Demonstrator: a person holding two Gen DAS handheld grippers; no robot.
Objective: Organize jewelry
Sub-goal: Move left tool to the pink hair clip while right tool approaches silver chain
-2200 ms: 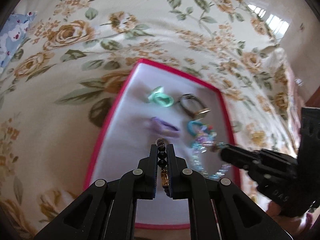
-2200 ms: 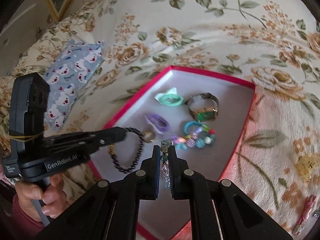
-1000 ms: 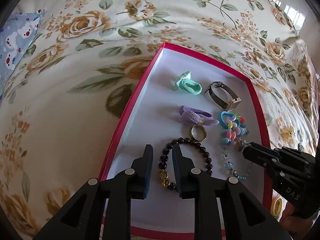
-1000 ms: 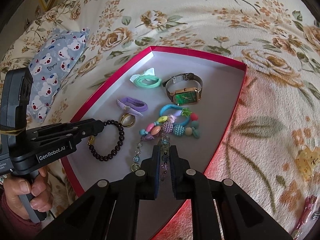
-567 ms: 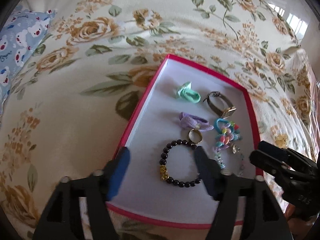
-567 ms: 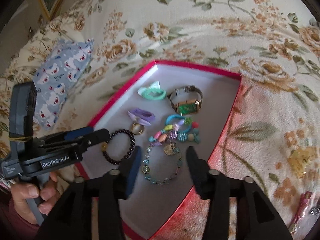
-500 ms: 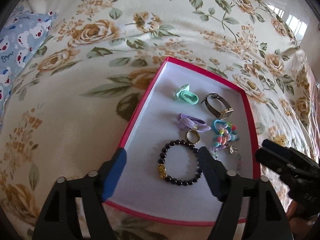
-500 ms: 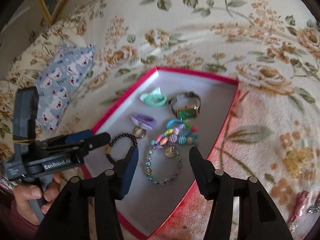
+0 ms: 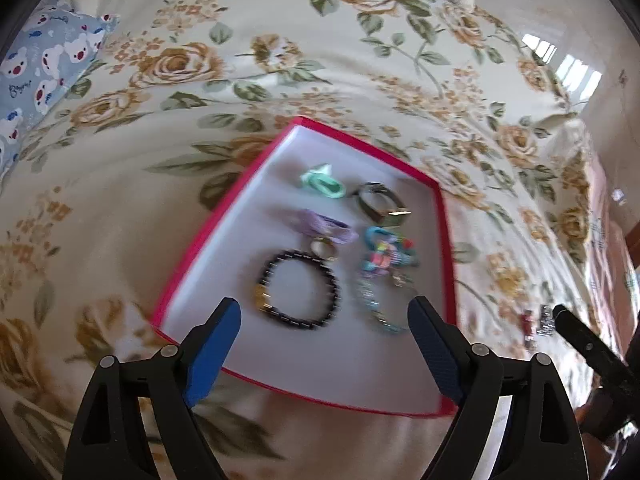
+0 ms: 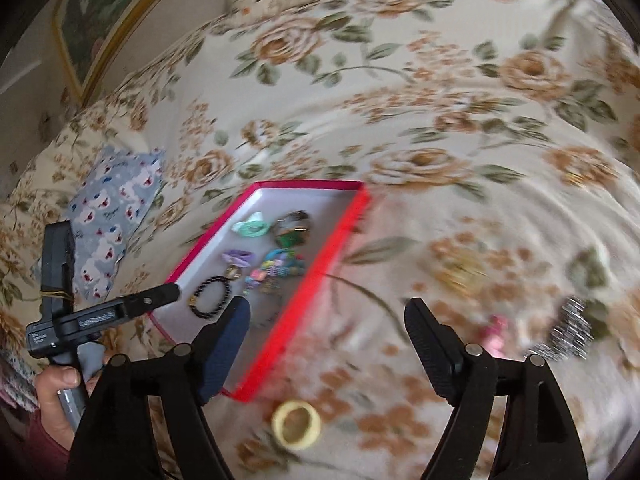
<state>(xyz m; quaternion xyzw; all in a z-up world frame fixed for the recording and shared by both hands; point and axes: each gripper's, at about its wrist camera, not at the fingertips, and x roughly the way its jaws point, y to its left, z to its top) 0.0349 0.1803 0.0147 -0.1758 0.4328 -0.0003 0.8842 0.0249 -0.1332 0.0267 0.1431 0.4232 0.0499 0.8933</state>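
- in the tray (image 9: 224,216): black bracelet (image 9: 298,288), blue bracelet (image 9: 378,308), watch (image 9: 380,202), hair ties.
- left on the blanket beside the tray: yellow ring (image 10: 296,424), silver clip (image 10: 568,334).
- left gripper (image 9: 324,320) and right gripper (image 10: 326,320) have just opened; jaws apart, empty.

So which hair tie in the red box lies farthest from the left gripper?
The mint green hair tie, near the box's far corner; the purple hair tie lies closer, beside the ring.

Free room: the near end of the red box (image 9: 442,240), in front of the black bead bracelet (image 9: 298,288), is bare.
Obstacles: yellow ring (image 10: 296,424), pink clip (image 10: 494,334) and silver clip (image 10: 568,334) lie on the bedspread (image 10: 400,100) right of the box.
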